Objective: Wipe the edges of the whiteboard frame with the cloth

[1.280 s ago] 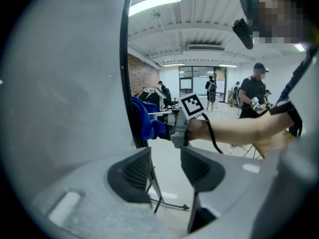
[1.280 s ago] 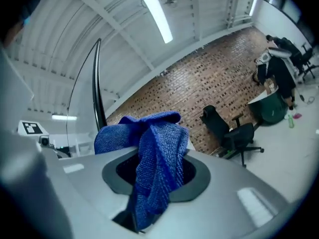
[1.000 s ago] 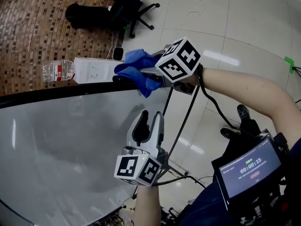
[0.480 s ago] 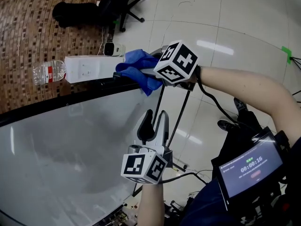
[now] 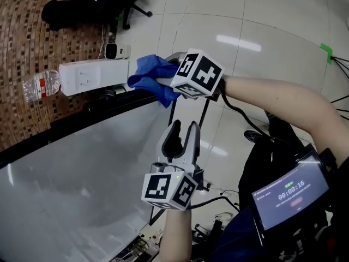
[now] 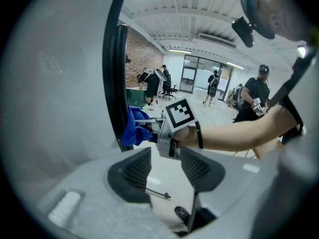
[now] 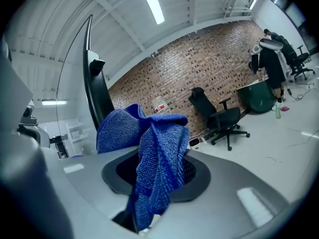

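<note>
The right hand-held gripper (image 5: 161, 84) pinched the blue cloth (image 5: 146, 75), which lay against the dark frame (image 5: 82, 116) at the whiteboard's (image 5: 71, 184) corner (a white box (image 5: 92, 76) lay beyond). The left hand-held gripper (image 5: 178, 131) hovered beside the board, jaws slightly spread, holding nothing.

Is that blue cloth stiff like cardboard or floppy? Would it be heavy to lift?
Probably floppy: the blue cloth bunches into soft folds and droops around the right gripper that pinches it. It is likely light too, since a pinch on just one part holds the whole thing up. Its fuzzy weave suggests it won't slip out easily.
</note>
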`<state>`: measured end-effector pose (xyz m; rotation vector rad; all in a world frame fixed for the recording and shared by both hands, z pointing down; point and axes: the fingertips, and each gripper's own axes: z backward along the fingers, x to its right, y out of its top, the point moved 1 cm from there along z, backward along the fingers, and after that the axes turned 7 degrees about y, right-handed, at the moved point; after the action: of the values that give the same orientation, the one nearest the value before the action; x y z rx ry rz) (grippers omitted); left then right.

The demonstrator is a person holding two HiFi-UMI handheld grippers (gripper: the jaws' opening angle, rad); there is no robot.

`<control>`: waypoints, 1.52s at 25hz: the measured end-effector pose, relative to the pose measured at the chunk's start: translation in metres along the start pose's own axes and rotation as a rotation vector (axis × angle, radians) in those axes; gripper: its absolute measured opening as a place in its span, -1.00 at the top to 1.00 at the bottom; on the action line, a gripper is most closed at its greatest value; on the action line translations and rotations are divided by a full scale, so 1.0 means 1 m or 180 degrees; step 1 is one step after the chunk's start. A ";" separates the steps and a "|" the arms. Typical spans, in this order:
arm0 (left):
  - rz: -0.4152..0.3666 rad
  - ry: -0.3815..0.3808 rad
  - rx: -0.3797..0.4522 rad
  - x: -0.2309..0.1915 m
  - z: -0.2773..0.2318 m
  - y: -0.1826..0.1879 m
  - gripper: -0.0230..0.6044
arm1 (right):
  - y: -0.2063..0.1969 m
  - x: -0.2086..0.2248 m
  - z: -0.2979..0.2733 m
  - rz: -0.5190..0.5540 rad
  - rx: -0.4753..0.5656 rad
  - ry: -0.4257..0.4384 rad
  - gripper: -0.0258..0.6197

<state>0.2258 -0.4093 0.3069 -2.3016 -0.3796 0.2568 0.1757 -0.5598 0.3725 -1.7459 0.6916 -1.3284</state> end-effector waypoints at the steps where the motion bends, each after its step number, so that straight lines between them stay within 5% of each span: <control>1: 0.0016 -0.0007 -0.0002 0.000 -0.002 -0.001 0.33 | 0.000 0.000 0.001 0.0060 0.0039 -0.0038 0.54; 6: 0.0096 -0.0039 -0.0043 -0.009 -0.009 -0.015 0.33 | 0.005 -0.009 0.006 0.0677 0.0153 -0.0410 0.54; 10: 0.0206 -0.0195 -0.0014 -0.017 -0.028 -0.032 0.33 | 0.006 0.004 0.011 0.1252 -0.0161 -0.1015 0.54; 12: 0.0248 -0.0325 -0.0045 -0.012 -0.038 -0.042 0.33 | -0.004 0.013 0.010 0.1206 -0.0295 -0.1161 0.55; 20: -0.0008 -0.0626 -0.0204 0.016 -0.064 -0.082 0.33 | -0.043 0.032 0.011 -0.0643 0.0146 -0.0383 0.56; 25: 0.0024 -0.0562 -0.0431 0.025 -0.092 -0.106 0.33 | -0.075 0.023 0.015 -0.0875 0.0349 -0.0064 0.56; 30: 0.0068 -0.0487 -0.0309 0.036 -0.106 -0.108 0.35 | -0.072 0.012 0.016 -0.0460 0.0265 0.0233 0.55; 34: -0.0093 -0.0339 -0.0295 0.029 -0.115 -0.108 0.35 | -0.078 0.021 0.010 -0.0660 0.0331 0.0412 0.55; 38: 0.0075 -0.0368 -0.0372 0.031 -0.132 -0.120 0.35 | -0.104 0.036 0.007 -0.0870 0.0339 0.0379 0.55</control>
<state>0.2706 -0.4082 0.4820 -2.4136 -0.4361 0.3899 0.1879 -0.5329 0.4790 -1.7302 0.4475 -1.6347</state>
